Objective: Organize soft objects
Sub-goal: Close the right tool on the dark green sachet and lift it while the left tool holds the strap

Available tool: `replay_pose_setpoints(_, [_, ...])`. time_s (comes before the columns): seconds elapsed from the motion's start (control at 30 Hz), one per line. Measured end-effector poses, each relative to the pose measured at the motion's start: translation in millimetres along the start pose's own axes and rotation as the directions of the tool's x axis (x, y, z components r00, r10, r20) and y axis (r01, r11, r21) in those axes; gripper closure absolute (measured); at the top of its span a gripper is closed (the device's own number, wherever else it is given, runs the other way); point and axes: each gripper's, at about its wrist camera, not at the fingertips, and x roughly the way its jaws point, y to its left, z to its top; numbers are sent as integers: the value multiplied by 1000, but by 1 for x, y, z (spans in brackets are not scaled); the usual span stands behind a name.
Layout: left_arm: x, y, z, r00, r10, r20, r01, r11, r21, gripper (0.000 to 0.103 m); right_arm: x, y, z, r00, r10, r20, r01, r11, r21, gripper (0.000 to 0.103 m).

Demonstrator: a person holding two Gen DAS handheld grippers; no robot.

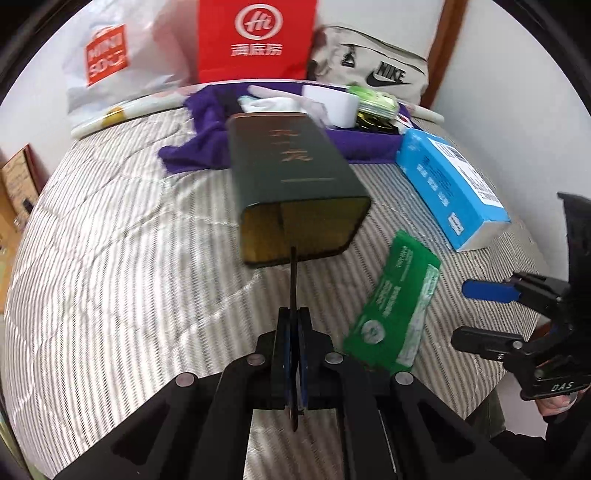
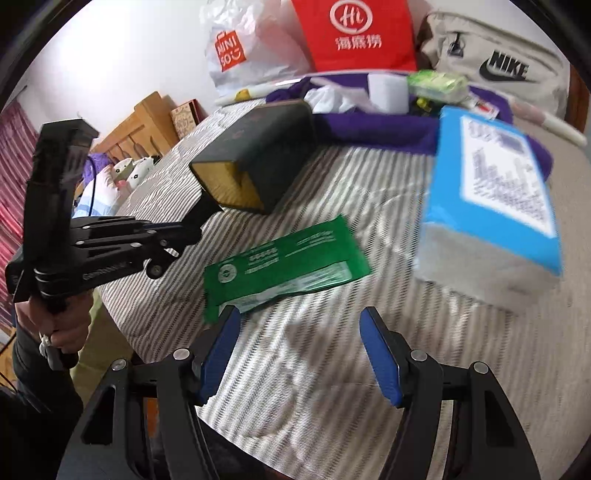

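Note:
A dark green box point(image 1: 291, 162) with a gold lining lies on the striped bed cover point(image 1: 122, 229), its open end facing me. My left gripper point(image 1: 294, 317) is shut on the box's thin flap point(image 1: 293, 280), which shows edge-on between the pads. In the right wrist view the left gripper point(image 2: 210, 206) meets the box point(image 2: 258, 155) at that open end. My right gripper point(image 2: 299, 321) stands open over the cover, nothing between its fingers, just short of a flat green packet point(image 2: 288, 262). The left wrist view shows the right gripper point(image 1: 461, 313) to the right of the packet point(image 1: 395, 314).
A blue carton point(image 2: 495, 192) lies right of the packet. Behind it a purple cloth point(image 2: 369, 125) holds small white and green items. A Miniso bag point(image 2: 243, 48), red paper bag point(image 2: 354, 33) and beige Nike bag point(image 2: 495, 62) line the far edge. A wooden headboard point(image 2: 144, 125) is at left.

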Motion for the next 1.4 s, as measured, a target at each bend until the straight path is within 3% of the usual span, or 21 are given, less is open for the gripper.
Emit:
replay_pose_setpoints(0.13, [-1,15,-2,1000,-13,7,13,999,-29,99,15,6,2,999,36,-26,-36,999,29,35])
replay_pose_setpoints(0.6, [9,47,0,999,-36,-1,36,995,-95,99,42,12,41,1000,-14,-22,16,995,97,30])
replay_pose_setpoints(0.83, [14,50,1,998,-55,-6,54,994,-99,99,54,27,50,996,-84,-4,84,993,79,17])
replay_pose_setpoints(1.0, [14,52,1,998,-65,-4,64,992,-112,99,65,47,46,974,-222,35,223,975,-12,17])
replay_pose_setpoints(1.1, [14,51,0,998,-62,-5,61,991,-116,99,68,56,39,954,-292,64,297,952,-72,21])
replay_pose_setpoints(1.27, [12,49,-2,999,-52,-8,51,991,-121,99,57,46,33,956,-289,44,291,956,-38,29])
replay_pose_setpoints(1.4, [11,46,-4,999,-44,-14,42,991,-125,99,51,38,28,954,-297,51,297,955,-3,41])
